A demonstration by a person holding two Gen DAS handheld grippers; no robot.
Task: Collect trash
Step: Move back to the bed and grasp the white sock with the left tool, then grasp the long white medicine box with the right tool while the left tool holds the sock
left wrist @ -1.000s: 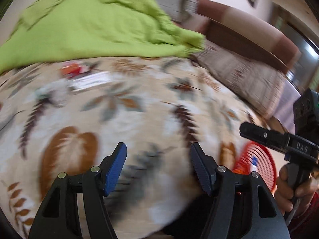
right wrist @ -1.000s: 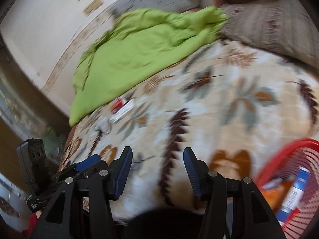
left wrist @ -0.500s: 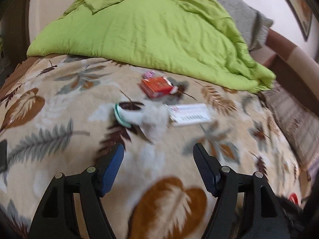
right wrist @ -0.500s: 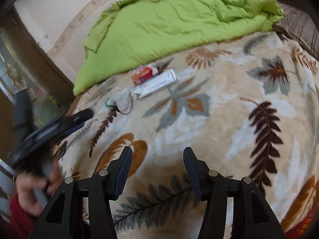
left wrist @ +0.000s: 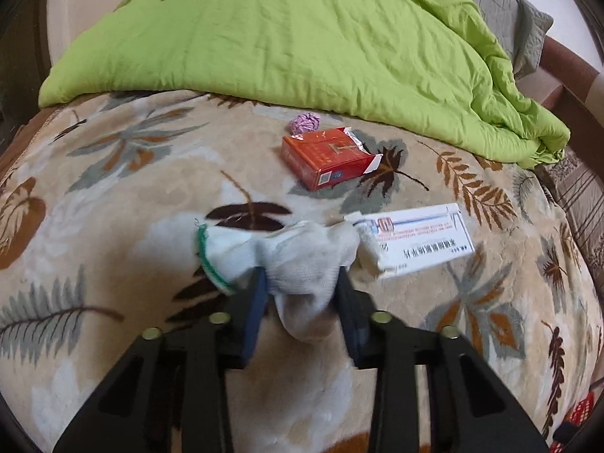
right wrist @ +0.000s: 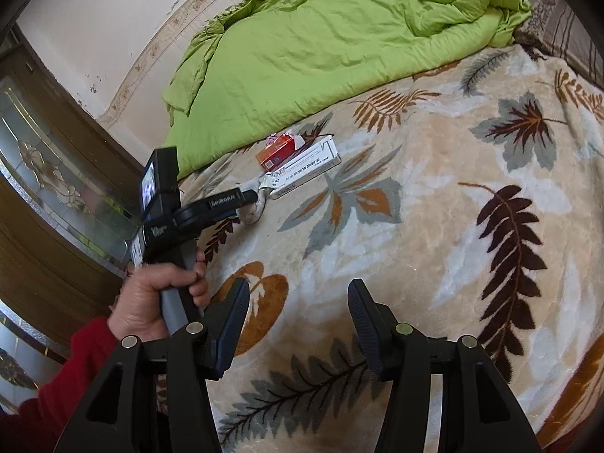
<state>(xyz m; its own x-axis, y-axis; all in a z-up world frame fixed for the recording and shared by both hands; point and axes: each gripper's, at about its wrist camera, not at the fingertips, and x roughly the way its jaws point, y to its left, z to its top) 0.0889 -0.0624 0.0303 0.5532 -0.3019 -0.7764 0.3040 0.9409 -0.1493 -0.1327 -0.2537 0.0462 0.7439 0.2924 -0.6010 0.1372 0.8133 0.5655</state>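
A crumpled white glove (left wrist: 241, 256) with a green hem lies on the leaf-patterned blanket (left wrist: 113, 196). My left gripper (left wrist: 301, 277) is over it, jaws closing, both pads pressing into the cloth. From the right wrist view the left gripper (right wrist: 256, 198) meets the glove (right wrist: 253, 215) at the blanket's left side. Beyond lie a white printed box (left wrist: 419, 241), a red cigarette pack (left wrist: 328, 158) and a pink crumpled wrapper (left wrist: 304, 122). My right gripper (right wrist: 298, 290) hovers open above bare blanket, nothing between its fingers.
A bunched green quilt (left wrist: 302, 37) covers the far half of the bed, with a grey pillow (left wrist: 506, 3) behind it. A glass-panelled wooden door (right wrist: 56, 188) stands left of the bed. A hand (right wrist: 158, 294) in a red sleeve holds the left gripper. Something red (left wrist: 581, 411) shows at the lower right edge.
My left gripper swung from the bed's basket side to the trash, came down over the white glove and closed on it. The right gripper turned leftward too, then held still, open.
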